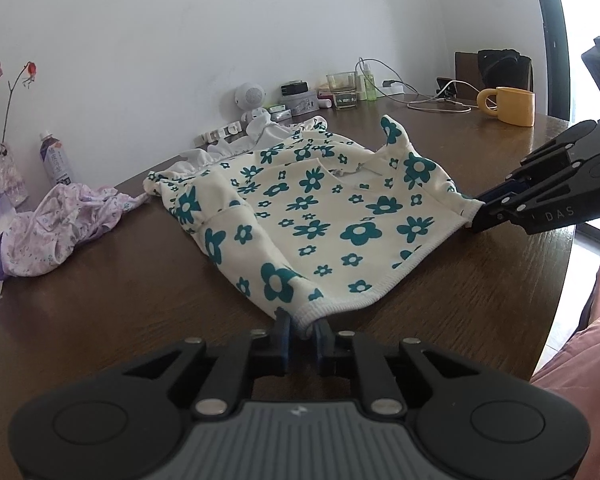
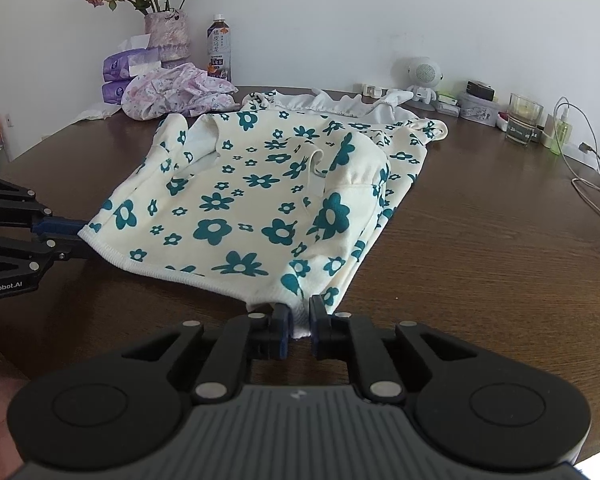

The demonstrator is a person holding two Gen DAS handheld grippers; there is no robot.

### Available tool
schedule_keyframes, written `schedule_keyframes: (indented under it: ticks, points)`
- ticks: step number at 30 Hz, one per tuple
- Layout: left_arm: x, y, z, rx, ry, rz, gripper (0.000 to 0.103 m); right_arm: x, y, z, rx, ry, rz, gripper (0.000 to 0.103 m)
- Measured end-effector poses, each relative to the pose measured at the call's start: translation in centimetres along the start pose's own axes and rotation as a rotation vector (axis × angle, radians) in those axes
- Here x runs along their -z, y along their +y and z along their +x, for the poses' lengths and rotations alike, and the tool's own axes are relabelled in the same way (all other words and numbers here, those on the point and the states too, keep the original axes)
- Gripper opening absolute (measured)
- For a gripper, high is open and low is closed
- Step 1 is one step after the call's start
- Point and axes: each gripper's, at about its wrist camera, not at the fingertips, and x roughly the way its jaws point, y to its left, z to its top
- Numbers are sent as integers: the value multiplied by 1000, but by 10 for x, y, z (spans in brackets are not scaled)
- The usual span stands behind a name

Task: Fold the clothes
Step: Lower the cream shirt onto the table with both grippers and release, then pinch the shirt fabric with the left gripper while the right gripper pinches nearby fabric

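Note:
A cream top with teal flowers (image 1: 320,208) lies flat on the dark wooden table (image 1: 120,300), both sleeves folded in over its body and a white ruffled collar at the far end. My left gripper (image 1: 302,326) is shut on the near hem corner of this top. My right gripper (image 1: 474,216) pinches the other hem corner at the right. In the right wrist view the same top (image 2: 252,200) spreads away from my right gripper (image 2: 299,324), shut on its hem, and my left gripper (image 2: 82,236) holds the hem corner at the left. The hem stretches between the two grippers.
A crumpled lilac garment (image 1: 60,228) lies at the left, beside a drink bottle (image 1: 54,158), a vase of roses (image 2: 168,36) and tissue packs (image 2: 120,76). Along the wall stand a white speaker figure (image 1: 250,100), a glass (image 1: 344,90), cables (image 1: 432,102) and a yellow mug (image 1: 514,106).

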Motion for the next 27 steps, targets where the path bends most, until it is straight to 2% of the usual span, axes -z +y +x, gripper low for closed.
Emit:
schedule_keyframes:
  ticks: [2,4,6,9,11,14,17,23,27]
  points:
    - [1,3,-4,8,-6,9,17,0,0,-4,-12,7,-12,20]
    - [3,7,-10,16,-15,23,37,0,-3,-10,-30,10,-7,30]
    - [3,14,-15,17,-21,39,44,-2,-9,-17,-50,1,11,42]
    - [-3,34,-22,42,-23,-40,45,-7,-19,-27,-70,-26,42,48]
    - [-10,48,-25,62,-31,-116,49,-12,-23,-27,-57,-45,59,52]
    - [-28,59,-21,52,-53,-214,54,-22,-27,-23,-31,-72,73,54]
    - [-48,53,-7,15,-60,-231,56,-32,-28,-10,-3,-86,82,54]
    - [-68,34,28,-1,-42,-254,56,-48,-29,19,59,-102,102,54]
    - [-71,34,47,-77,-20,-278,56,-58,-29,38,100,-113,116,54]
